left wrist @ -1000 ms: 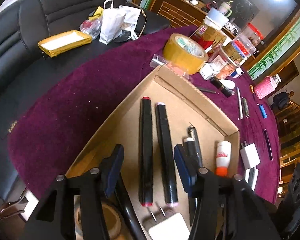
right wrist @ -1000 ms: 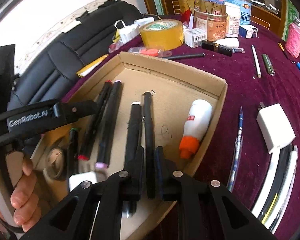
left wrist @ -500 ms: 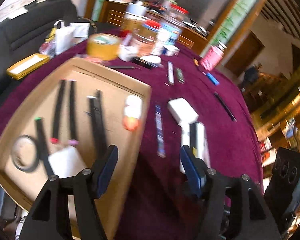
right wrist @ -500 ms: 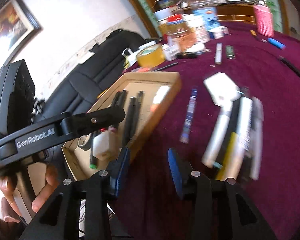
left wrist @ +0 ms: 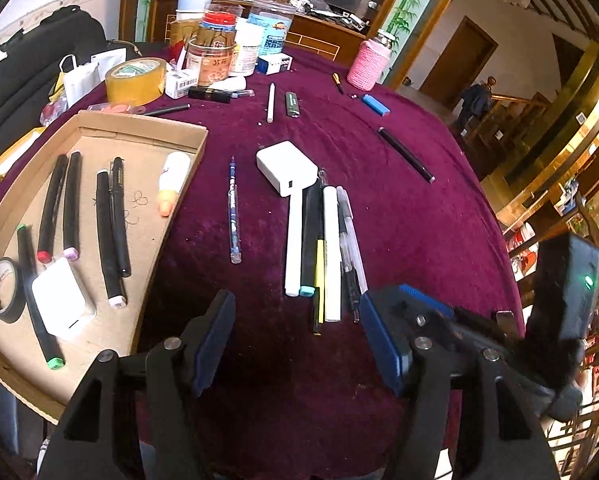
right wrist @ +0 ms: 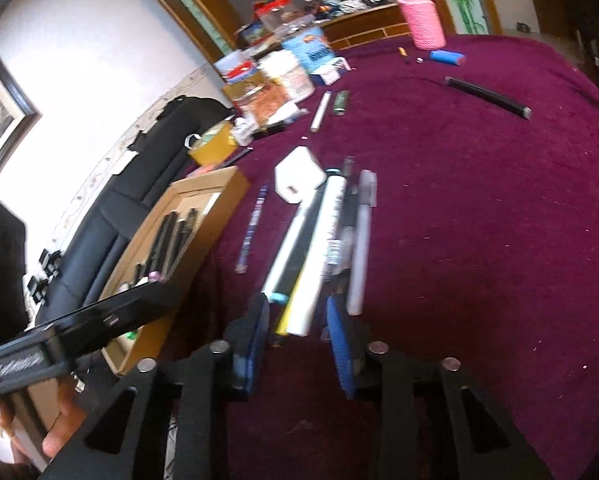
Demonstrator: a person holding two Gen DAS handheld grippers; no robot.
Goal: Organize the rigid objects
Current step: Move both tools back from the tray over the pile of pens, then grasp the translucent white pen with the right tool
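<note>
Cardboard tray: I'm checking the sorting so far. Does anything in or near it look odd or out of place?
Nothing is spilled or broken. The cardboard tray holds markers in rows, but a bundle of pens, a white charger and a blue pen lie outside it on the purple cloth, unsorted.

My left gripper (left wrist: 297, 344) points steeply down, jaws spread wide with nothing between them. My right gripper (right wrist: 298, 334) also tilts downward, its jaws closing. My left hand (right wrist: 31, 432) grips its gripper's handle.
</note>
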